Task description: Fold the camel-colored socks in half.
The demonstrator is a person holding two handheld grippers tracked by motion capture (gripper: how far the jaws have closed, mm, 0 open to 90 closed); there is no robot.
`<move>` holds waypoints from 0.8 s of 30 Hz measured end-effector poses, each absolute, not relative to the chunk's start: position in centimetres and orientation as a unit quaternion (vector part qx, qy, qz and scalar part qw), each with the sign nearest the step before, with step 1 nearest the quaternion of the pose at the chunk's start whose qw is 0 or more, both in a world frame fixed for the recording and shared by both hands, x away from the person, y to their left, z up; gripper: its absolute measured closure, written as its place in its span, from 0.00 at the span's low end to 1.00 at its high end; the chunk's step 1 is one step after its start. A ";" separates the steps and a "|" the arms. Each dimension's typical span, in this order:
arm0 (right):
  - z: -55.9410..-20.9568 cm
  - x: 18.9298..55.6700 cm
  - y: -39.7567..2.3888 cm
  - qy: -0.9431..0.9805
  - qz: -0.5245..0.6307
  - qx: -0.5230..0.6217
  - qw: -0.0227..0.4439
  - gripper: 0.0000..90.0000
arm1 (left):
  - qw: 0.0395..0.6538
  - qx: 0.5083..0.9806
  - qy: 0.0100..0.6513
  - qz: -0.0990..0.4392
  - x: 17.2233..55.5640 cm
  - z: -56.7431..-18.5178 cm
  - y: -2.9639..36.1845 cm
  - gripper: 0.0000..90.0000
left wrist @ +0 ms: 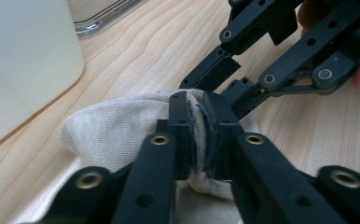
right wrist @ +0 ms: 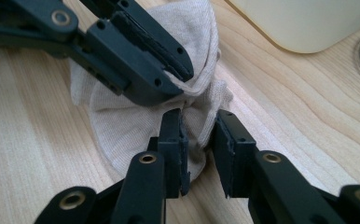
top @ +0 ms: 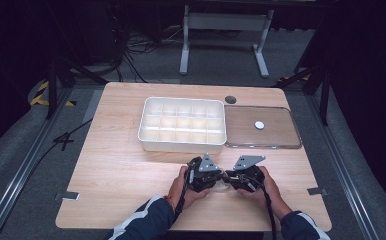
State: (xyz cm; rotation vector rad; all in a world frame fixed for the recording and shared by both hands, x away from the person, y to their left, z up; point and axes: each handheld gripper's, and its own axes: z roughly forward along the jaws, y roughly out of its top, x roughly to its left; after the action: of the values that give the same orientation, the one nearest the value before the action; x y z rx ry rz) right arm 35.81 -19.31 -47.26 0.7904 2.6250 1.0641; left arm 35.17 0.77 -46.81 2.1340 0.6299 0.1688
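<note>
Beige cloth (left wrist: pixel 117 133) lies bunched on the tabletop (top: pixel 121 170), near the front edge, betw. two hand-held grippers. Left gripper (left wrist: pixel 197 123): fingers clamped on a fold of it. Right gripper (right wrist: pixel 199 135): fingers slightly apart, cloth betw. them. White divided tray (top: pixel 182 125) and clear lid (top: pixel 281 137) sit beyond.
</note>
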 end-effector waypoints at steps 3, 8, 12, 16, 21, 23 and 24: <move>-47.3 35.9 -19.4 0.887 0.363 0.268 0.099 0.82 | 0.442 0.863 0.232 0.074 34.8 -45.4 1.4 0.78; -47.3 35.8 -19.3 0.888 0.361 0.268 0.098 0.83 | 0.461 0.856 0.220 0.082 33.7 -42.0 4.8 0.74; -47.3 35.8 -19.3 0.888 0.360 0.269 0.100 0.83 | 0.459 0.858 0.215 0.079 33.0 -41.7 6.6 0.85; -47.2 35.7 -19.1 0.889 0.357 0.269 0.105 0.83 | 0.445 0.862 0.231 0.072 32.9 -43.8 7.9 0.87; -47.2 35.5 -19.0 0.887 0.356 0.272 0.110 0.82 | 0.436 0.870 0.223 0.068 33.1 -45.9 6.8 0.86; -47.2 35.5 -19.0 0.886 0.357 0.276 0.107 0.80 | 0.426 0.874 0.222 0.067 33.2 -46.5 6.4 0.87; -47.2 35.6 -19.1 0.884 0.360 0.281 0.103 0.77 | 0.423 0.876 0.221 0.069 33.2 -46.7 6.2 0.88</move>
State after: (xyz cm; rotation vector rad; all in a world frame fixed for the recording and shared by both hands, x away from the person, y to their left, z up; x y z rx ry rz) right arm 35.56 -19.10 -47.24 0.8284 2.6072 1.0612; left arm 33.19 6.22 -46.73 2.1929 0.5542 0.1724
